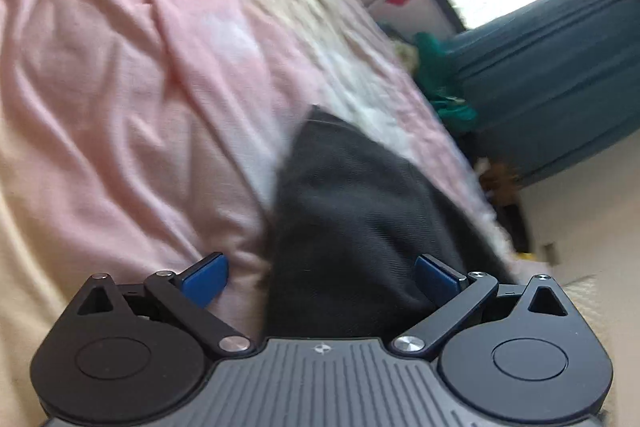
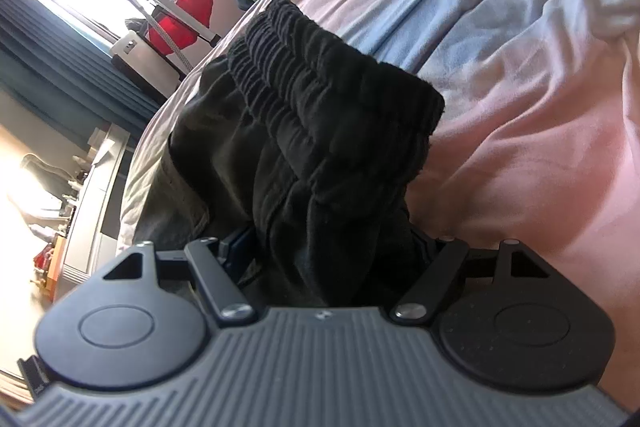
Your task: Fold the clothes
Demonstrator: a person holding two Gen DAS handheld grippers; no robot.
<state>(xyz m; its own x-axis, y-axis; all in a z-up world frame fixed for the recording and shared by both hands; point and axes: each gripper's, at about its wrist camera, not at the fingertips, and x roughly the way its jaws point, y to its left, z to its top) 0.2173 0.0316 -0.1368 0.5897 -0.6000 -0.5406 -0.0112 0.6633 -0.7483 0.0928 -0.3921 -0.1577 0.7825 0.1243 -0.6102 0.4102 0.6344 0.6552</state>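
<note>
Dark shorts lying on pink bedding, long axis running away from right gripper, elastic waistband at far end, near end bunched w/ cloth filling gap btwn its jaws; looks clamped on that bunch, tho pads mostly hidden by fabric, so not certain. Left gripper spread wide, blue pads clear of everything, nothing held, dark cloth edge just ahead & slightly right of centre; likely needs to reach fwd for a free corner.
</note>
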